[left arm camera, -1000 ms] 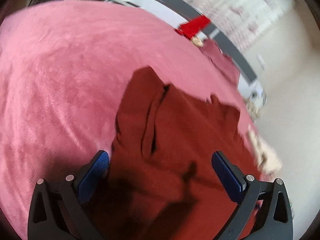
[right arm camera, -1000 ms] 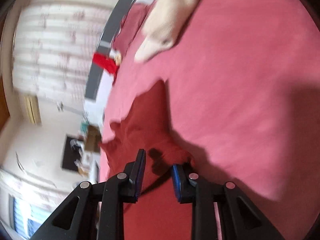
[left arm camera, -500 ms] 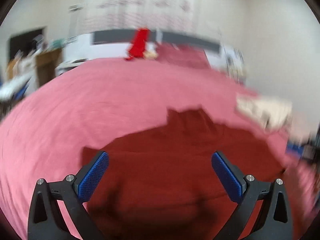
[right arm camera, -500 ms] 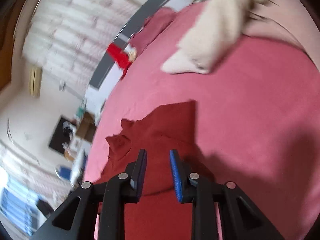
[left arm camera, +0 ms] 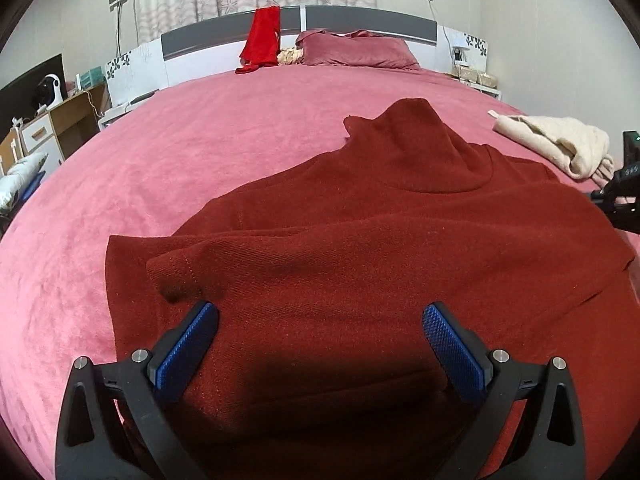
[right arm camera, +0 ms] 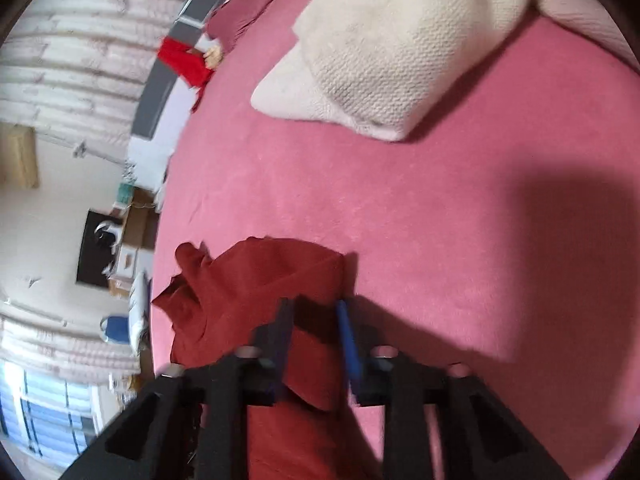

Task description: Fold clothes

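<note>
A dark red garment [left arm camera: 380, 240] lies spread over the pink bed [left arm camera: 160, 140], its near left corner folded over in a loose layer. My left gripper [left arm camera: 320, 328] hovers low over its near part, open, blue pads wide apart with nothing pinched. In the right wrist view the garment [right arm camera: 256, 280] bunches up at its edge. There my right gripper [right arm camera: 314, 320] has its narrow jaws closed on a thick fold of it. The right gripper [left arm camera: 622, 196] also shows at the garment's far right edge in the left wrist view.
A folded cream sweater [left arm camera: 560, 140] lies on the bed to the right, beyond the garment [right arm camera: 400, 40]. A bright red cloth [left arm camera: 262, 36] hangs on the headboard beside a pink pillow [left arm camera: 356, 48]. Desks and shelves [left arm camera: 60, 120] stand off the bed's left side.
The left wrist view has swung from looking down on the crumpled garment to facing the headboard. The garment now lies wider and flatter. The right gripper has stayed on the fold, with the cream sweater nearer.
</note>
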Action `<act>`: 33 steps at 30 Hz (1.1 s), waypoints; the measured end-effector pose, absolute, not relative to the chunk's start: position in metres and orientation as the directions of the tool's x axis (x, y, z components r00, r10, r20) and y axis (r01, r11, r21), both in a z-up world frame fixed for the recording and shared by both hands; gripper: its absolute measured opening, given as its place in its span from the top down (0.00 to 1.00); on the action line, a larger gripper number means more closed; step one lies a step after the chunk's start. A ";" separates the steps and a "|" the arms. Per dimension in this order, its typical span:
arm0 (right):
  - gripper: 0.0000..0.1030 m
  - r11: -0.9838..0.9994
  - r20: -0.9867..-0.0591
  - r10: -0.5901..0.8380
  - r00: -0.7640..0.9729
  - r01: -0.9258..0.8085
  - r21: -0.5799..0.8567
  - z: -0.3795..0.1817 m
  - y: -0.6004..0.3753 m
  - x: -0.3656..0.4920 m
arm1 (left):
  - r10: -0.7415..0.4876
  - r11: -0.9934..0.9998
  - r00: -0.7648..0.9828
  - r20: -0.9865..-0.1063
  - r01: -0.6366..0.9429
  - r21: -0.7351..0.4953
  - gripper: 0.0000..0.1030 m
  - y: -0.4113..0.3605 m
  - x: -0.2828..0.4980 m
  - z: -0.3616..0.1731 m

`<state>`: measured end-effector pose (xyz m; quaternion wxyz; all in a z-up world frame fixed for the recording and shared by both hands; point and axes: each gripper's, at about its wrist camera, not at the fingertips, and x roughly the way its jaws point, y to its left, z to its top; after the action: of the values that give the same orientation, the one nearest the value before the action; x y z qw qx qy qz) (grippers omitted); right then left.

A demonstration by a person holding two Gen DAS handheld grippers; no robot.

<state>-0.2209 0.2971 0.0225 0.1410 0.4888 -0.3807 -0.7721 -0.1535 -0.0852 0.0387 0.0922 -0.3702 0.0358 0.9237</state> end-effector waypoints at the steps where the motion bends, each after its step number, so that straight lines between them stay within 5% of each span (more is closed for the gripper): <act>1: 0.96 -0.678 -0.646 -0.580 -0.496 -0.146 0.721 0.026 0.299 -0.224 | 0.151 -0.980 -0.711 -0.687 -0.196 -0.012 0.00 -0.087 -0.153 0.037; 8: 1.00 -0.777 -0.668 -0.475 -0.573 -0.084 0.624 0.047 0.300 -0.249 | 0.167 -0.979 -0.709 -0.685 -0.200 -0.032 0.00 -0.089 -0.151 0.032; 11: 0.96 -0.786 -0.670 -0.492 -0.555 -0.048 0.617 0.049 0.293 -0.245 | 0.175 -0.979 -0.709 -0.684 -0.201 -0.041 0.00 -0.091 -0.150 0.032; 13: 0.77 -0.792 -0.663 -0.487 -0.568 -0.032 0.609 0.054 0.288 -0.225 | 0.178 -0.978 -0.709 -0.683 -0.202 -0.045 0.00 -0.091 -0.150 0.032; 18: 0.74 -0.820 -0.705 -0.422 -0.570 -0.091 0.565 0.047 0.281 -0.187 | 0.178 -0.978 -0.708 -0.683 -0.202 -0.046 0.00 -0.092 -0.150 0.033; 21: 0.74 -0.724 -0.686 -0.504 -0.525 -0.177 0.667 0.022 0.296 -0.193 | 0.178 -0.978 -0.708 -0.683 -0.202 -0.046 0.00 -0.092 -0.149 0.033; 26: 0.79 -0.562 -0.586 -0.631 -0.508 -0.222 0.797 0.002 0.313 -0.204 | 0.190 -0.977 -0.710 -0.678 -0.206 -0.059 0.00 -0.095 -0.148 0.032; 28: 0.96 -0.581 -0.597 -0.629 -0.498 -0.208 0.787 0.004 0.314 -0.206 | 0.193 -0.977 -0.711 -0.677 -0.206 -0.062 0.00 -0.095 -0.148 0.032; 33: 0.97 -0.668 -0.609 -0.565 -0.557 -0.125 0.734 0.028 0.306 -0.220 | 0.197 -0.976 -0.712 -0.674 -0.206 -0.068 0.00 -0.095 -0.148 0.033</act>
<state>-0.2199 0.3055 0.0282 0.1383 0.4499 -0.3833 -0.7947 -0.1478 -0.0953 0.0327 0.1088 -0.3638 0.0060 0.9251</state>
